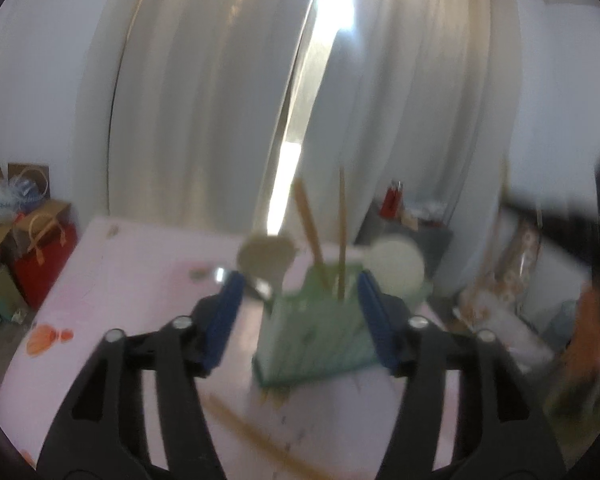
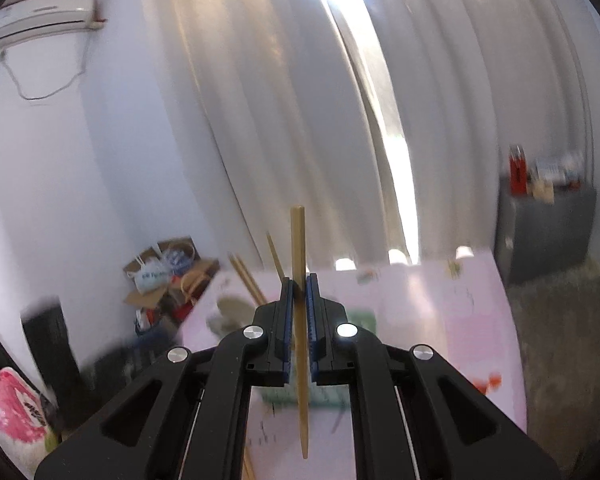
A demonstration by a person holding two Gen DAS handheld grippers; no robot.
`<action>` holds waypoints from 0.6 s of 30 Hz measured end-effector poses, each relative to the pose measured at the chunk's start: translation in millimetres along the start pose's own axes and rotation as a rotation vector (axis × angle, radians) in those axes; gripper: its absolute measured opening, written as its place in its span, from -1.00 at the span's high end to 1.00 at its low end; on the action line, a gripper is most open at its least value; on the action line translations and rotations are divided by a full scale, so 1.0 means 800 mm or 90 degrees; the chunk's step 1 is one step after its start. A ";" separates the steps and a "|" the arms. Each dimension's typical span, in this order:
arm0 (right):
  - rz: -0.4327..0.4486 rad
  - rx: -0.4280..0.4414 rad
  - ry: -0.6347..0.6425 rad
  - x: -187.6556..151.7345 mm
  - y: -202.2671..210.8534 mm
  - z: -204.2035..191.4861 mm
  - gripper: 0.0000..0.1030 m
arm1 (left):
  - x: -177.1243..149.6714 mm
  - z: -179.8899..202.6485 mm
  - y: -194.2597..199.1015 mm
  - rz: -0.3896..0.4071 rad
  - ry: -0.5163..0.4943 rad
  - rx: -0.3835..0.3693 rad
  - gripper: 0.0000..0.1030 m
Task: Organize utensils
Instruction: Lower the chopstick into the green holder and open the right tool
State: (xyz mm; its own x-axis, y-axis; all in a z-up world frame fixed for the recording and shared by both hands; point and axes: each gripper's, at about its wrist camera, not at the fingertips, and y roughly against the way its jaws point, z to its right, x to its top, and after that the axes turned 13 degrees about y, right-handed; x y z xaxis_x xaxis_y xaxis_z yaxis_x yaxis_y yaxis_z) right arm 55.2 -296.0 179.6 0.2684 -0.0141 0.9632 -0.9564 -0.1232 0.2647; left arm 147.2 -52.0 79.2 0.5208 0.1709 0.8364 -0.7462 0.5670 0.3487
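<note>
Right fingers gripping one chopstick; left fingers standing wide, empty.

Right gripper (image 2: 299, 300) is clamping an upright wooden chopstick (image 2: 298, 264), tip pointing down over the pink surface (image 2: 440, 320). Left gripper (image 1: 300, 300) is spreading around, not touching, the green holder (image 1: 320, 344), which is carrying two chopsticks (image 1: 342, 240) and pale spoons (image 1: 266, 258). Another chopstick (image 1: 244, 428) is lying on the surface beside it.

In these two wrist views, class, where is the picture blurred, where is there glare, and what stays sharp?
Left wrist view: the green utensil holder and the chopsticks in it are motion-smeared; the curtain gap blows out white; the left gripper is sharper. Right wrist view: the right gripper and its chopstick are crisp, the room edges are smeared, and fisheye bends the curtain folds.
</note>
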 end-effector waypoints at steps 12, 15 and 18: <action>0.114 -0.002 0.063 0.071 -0.057 -0.021 0.87 | -0.065 -0.069 0.017 -0.094 0.040 0.081 -0.34; 0.109 -0.011 0.065 0.061 -0.079 -0.019 0.87 | -0.067 -0.075 0.019 -0.097 0.047 0.089 -0.36; 0.080 -0.015 0.062 0.041 -0.104 -0.016 0.86 | -0.071 -0.077 0.021 -0.096 0.045 0.094 -0.38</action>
State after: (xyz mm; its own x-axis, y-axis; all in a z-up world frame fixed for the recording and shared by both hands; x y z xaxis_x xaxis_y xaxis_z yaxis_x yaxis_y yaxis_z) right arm 142.3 -273.4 189.4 0.1346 0.0683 0.9885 -0.9846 -0.1029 0.1412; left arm 130.6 -2.7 11.3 0.6546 0.1516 0.7406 -0.7077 0.4674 0.5298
